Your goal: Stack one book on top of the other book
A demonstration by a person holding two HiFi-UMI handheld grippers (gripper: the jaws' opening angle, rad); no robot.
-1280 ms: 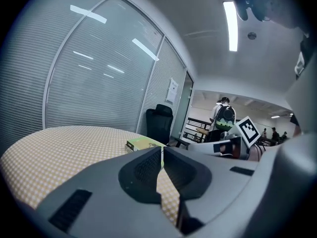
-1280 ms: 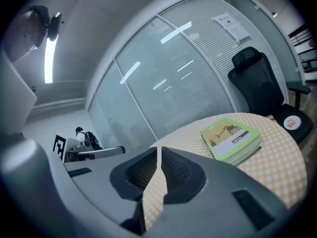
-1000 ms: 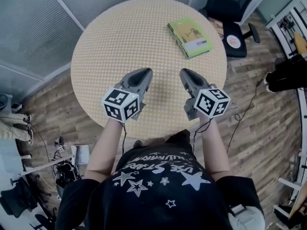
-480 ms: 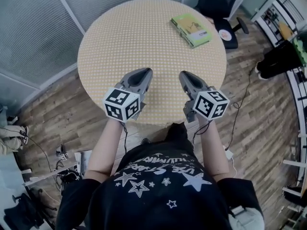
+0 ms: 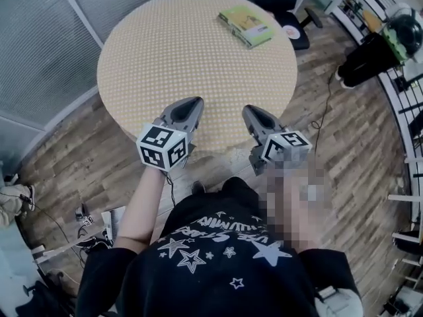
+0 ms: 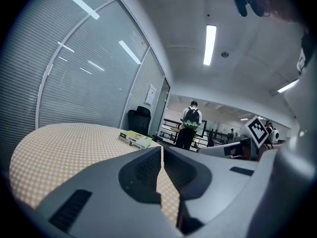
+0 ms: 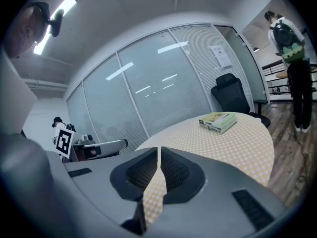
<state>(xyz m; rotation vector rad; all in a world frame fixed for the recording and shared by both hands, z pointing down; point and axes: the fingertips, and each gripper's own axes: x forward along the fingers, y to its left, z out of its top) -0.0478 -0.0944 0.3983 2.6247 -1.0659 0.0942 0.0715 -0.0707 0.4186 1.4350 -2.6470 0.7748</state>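
Left gripper [image 5: 190, 102] and right gripper [image 5: 250, 111], both closed and empty, at the table [image 5: 178, 51] near edge
Open table lies ahead; the right gripper view shows the far-edge books [image 7: 218, 121] stacked two high, the head view mostly a green cover.

The upper book [image 7: 219, 116] lies flat, face up, on top of the lower book [image 7: 222, 127], and the two make one low stack near the far right edge of the round, dotted bench [image 5: 165, 58]. The upper one has a yellow-green cover with a small picture. The lower one shows only its pale side, slightly offset beneath. The stack sits askew to the rim.
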